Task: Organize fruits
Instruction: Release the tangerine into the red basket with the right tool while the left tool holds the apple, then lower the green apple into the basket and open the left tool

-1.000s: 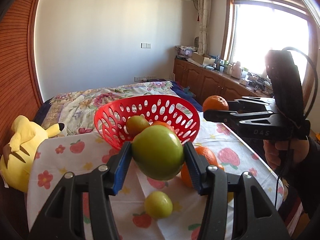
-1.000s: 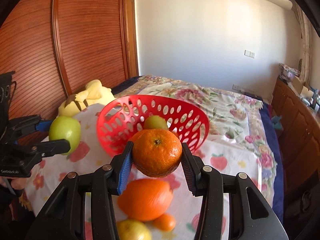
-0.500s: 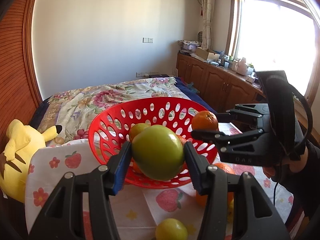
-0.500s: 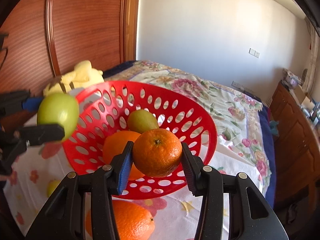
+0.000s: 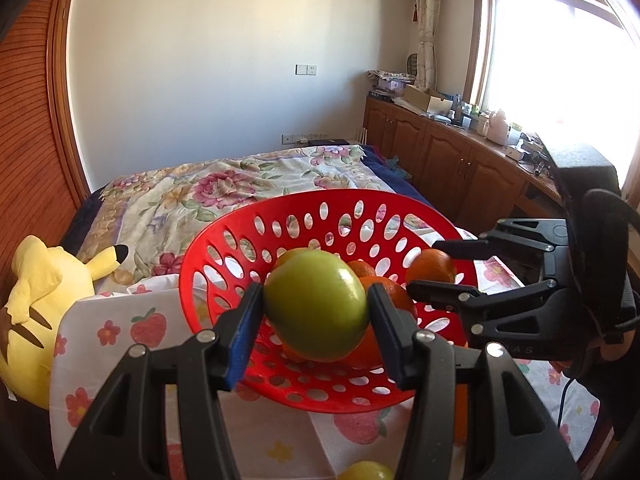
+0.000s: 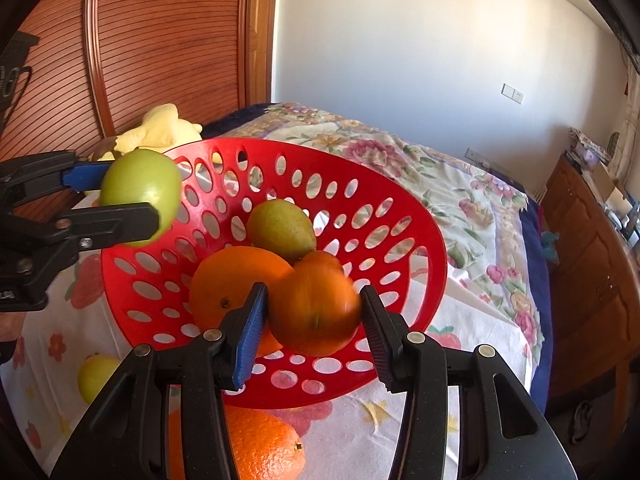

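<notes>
**Two fruits arrive over the red basket**

The small orange sits blurred at lower centre of the right wrist view, between the pads of the right claw, whose jaws are opening; a gap shows at the right pad, so the fruit looks released over the red basket. Below it lie a large orange and a yellow-green fruit. The green apple stays clenched in the left claw at centre frame, above the basket's near rim. To finish well, the left claw should probably carry the apple toward the open left side of the bowl, lower it close, then release gently so nothing bounces out. Another orange and a small yellow fruit wait on the cloth-covered surface.
</notes>
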The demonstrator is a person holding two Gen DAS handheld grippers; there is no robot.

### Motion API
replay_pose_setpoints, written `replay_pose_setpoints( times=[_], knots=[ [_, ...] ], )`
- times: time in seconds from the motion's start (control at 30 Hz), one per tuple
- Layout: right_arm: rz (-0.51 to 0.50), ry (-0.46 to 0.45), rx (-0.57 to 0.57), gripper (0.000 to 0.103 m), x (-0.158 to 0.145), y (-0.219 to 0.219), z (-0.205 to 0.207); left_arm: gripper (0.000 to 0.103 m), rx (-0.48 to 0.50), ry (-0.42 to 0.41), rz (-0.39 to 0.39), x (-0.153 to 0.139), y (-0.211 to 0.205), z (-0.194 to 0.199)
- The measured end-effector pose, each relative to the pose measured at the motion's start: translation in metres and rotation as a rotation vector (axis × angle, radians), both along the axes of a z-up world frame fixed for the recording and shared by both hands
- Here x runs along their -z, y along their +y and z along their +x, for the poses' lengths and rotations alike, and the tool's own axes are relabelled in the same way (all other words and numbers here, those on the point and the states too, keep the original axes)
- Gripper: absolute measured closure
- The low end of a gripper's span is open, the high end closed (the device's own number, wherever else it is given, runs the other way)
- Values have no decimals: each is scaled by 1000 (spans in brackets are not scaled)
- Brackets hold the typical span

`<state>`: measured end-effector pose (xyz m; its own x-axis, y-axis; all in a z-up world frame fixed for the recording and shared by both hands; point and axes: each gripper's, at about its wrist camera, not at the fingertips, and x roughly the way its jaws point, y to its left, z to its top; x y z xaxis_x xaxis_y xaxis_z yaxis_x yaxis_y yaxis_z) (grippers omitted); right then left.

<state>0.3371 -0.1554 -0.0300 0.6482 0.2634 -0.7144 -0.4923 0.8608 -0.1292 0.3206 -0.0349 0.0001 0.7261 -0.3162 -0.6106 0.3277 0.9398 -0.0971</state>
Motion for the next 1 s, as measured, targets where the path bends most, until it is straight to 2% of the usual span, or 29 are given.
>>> replay_pose_setpoints(
  times=[0.6, 1.0],
  knots=[
    [86, -35, -10, 52, -15, -5, -17, 51, -12, 51, 40, 14, -7, 16],
    [113, -51, 4, 52, -18, -8, -27, 50, -21, 5, 19, 2, 2, -1]
  ],
)
